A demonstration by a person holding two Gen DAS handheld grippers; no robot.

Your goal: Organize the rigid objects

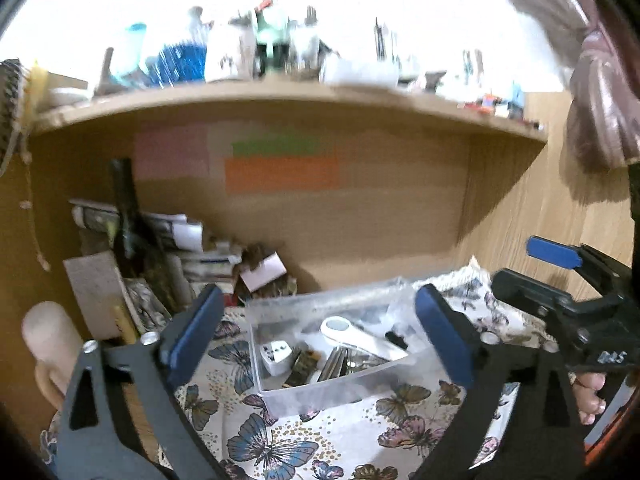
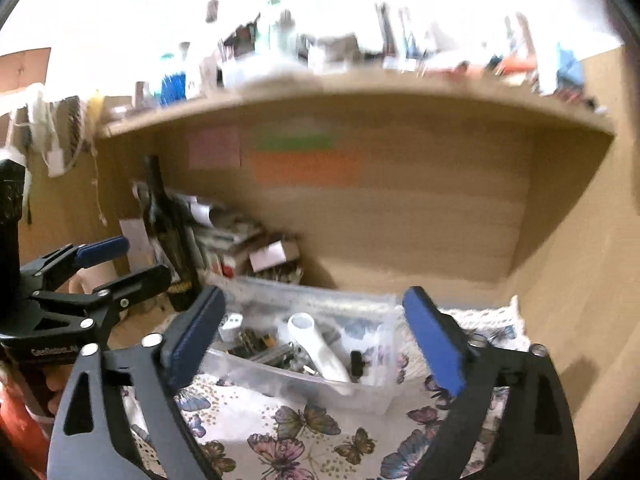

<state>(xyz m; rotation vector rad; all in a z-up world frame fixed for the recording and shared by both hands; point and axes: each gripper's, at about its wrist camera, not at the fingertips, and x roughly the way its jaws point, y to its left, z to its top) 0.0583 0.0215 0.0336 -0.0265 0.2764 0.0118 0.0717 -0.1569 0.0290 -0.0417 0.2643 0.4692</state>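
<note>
**Item count — desk alcove**

Grippers: two. The left gripper point(image 1: 316, 332) and the right gripper point(image 2: 312, 332) each carry two blue-padded fingers, spread wide with nothing between them.

Clear plastic bin point(image 1: 320, 396): one, on one butterfly-print cloth point(image 1: 320, 440).

In the bin — one white plug adapter point(image 1: 276, 356), one white magnifier-shaped tool point(image 1: 360, 338), one small black piece point(image 1: 396, 338). The metal pieces point(image 1: 340, 362) are bundled and blurred; their number cannot be told.

Dark glass bottle point(image 2: 168, 240): one, upright.

Paper notes on the back panel: three — pink point(image 1: 172, 156), green point(image 1: 276, 146), orange point(image 1: 280, 174).

Shelf clutter above is too blurred to count.
</note>
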